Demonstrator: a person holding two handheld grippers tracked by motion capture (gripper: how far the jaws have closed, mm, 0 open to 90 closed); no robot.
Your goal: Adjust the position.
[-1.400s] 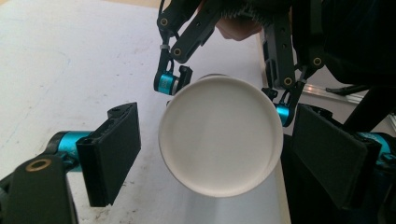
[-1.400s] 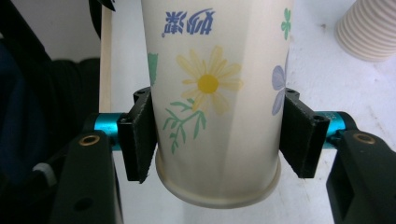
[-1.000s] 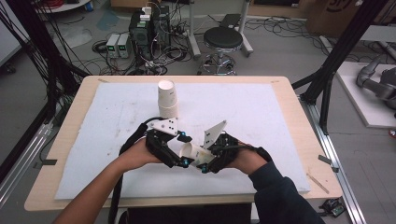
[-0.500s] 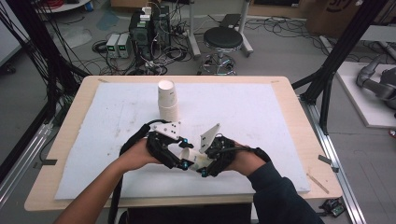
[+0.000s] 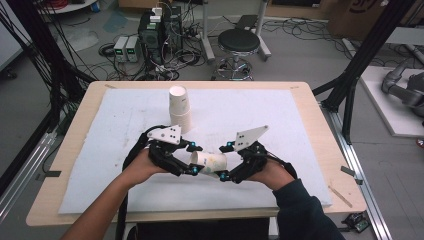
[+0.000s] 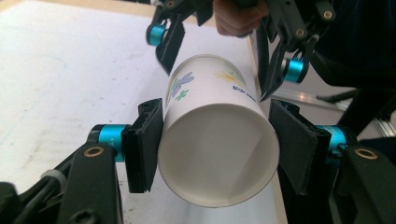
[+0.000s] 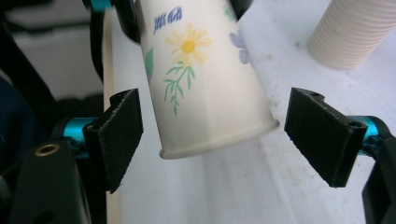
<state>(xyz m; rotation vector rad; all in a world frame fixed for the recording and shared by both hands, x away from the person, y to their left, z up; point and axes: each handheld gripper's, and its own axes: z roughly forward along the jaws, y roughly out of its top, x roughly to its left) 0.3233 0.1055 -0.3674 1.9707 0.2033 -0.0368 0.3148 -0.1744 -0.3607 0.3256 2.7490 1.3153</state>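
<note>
- The cup (image 5: 210, 163) is a paper cup with flowers on it. It lies on its side in the air, low over the white mat (image 5: 300, 130), near the front edge of the table (image 5: 75, 150).
- The left gripper (image 5: 192, 160) is pinching the cup. In the left gripper view its two black pads (image 6: 144, 140) press on both sides of the cup (image 6: 217, 149), close to the open end. The open end faces that camera, and you can see the white inside.
- The right gripper (image 5: 227, 162) is spread wide. Its jaws have just been opening.
- In the right gripper view the closed bottom end of the cup (image 7: 205, 88) sits between the right pads (image 7: 116, 135), but there is a gap on each side. The pads do not touch the cup.
- In the left gripper view the right gripper (image 6: 219, 60) shows at the far end of the cup, with a jaw on each side of it.
- A hand (image 5: 142, 167) holds the left gripper and another hand (image 5: 272, 175) holds the right one. The two grippers point at each other, with the cup between them.
- A stack of cups (image 5: 180, 107) stands upside down farther back on the mat, apart from the grippers. A ribbed part of it (image 7: 355, 32) shows in the right gripper view.
</note>
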